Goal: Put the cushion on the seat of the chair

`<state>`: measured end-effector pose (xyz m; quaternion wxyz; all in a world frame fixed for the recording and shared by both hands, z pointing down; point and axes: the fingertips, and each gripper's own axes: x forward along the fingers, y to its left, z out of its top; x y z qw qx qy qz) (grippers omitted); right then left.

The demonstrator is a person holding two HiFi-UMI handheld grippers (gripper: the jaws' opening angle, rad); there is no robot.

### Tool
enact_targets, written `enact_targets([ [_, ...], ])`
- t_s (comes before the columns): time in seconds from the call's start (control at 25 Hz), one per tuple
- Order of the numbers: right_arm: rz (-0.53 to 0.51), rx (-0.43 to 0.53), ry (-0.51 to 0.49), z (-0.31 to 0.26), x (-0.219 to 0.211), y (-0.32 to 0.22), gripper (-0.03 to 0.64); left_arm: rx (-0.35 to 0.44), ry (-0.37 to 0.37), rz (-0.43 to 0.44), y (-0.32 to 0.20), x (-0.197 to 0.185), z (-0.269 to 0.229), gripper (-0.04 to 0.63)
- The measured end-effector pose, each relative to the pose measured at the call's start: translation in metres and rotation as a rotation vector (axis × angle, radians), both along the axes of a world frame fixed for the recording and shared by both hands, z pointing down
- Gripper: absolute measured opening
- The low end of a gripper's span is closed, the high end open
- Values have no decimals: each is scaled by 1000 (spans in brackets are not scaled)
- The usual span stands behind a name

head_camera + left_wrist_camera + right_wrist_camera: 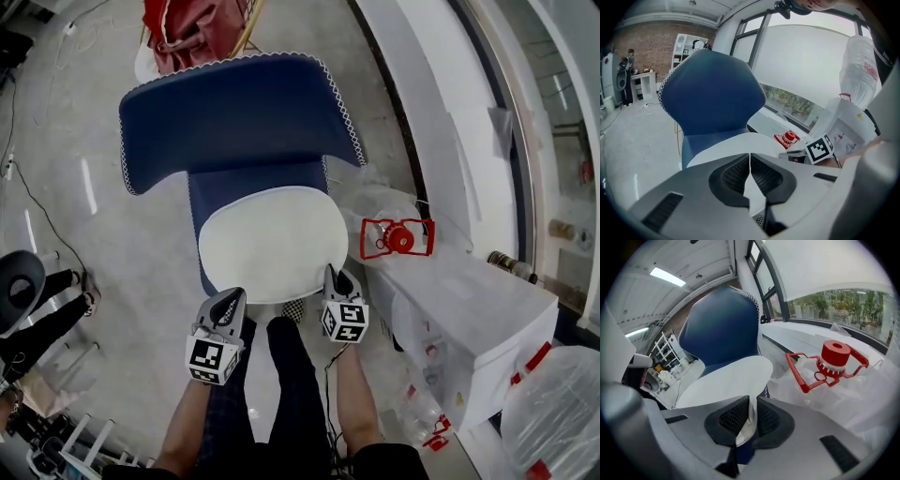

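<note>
While the left gripper (pixel 229 300) and right gripper (pixel 335 279) clamp the cushion's (pixel 272 239) near edge, it hides most of the chair (pixel 234 117) seat (pixel 255 178).

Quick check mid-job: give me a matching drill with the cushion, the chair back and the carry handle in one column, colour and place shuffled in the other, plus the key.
1. cushion
2. chair back
3. carry handle

a. red, right of the cushion
b. white, near edge clamped by left gripper and right gripper
c. dark blue, white trim

Pairs: 1-b, 2-c, 3-a
</note>
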<state>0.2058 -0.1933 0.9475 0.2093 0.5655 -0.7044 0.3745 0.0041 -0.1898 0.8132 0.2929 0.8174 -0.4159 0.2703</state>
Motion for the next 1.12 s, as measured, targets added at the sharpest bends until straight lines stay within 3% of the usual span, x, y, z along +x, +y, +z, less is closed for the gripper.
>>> enact_targets([
  [0.72, -3, -30, 1, 42, 7, -3, 48, -10, -10, -4, -1, 13, 26, 23],
  [0.96, 50, -27, -64, 38, 10, -1, 49, -7, -10, 2, 1, 14, 23, 23],
  [1.12, 66, -40, -30, 38, 14, -2, 85, 3, -14, 2, 0, 11, 20, 23],
])
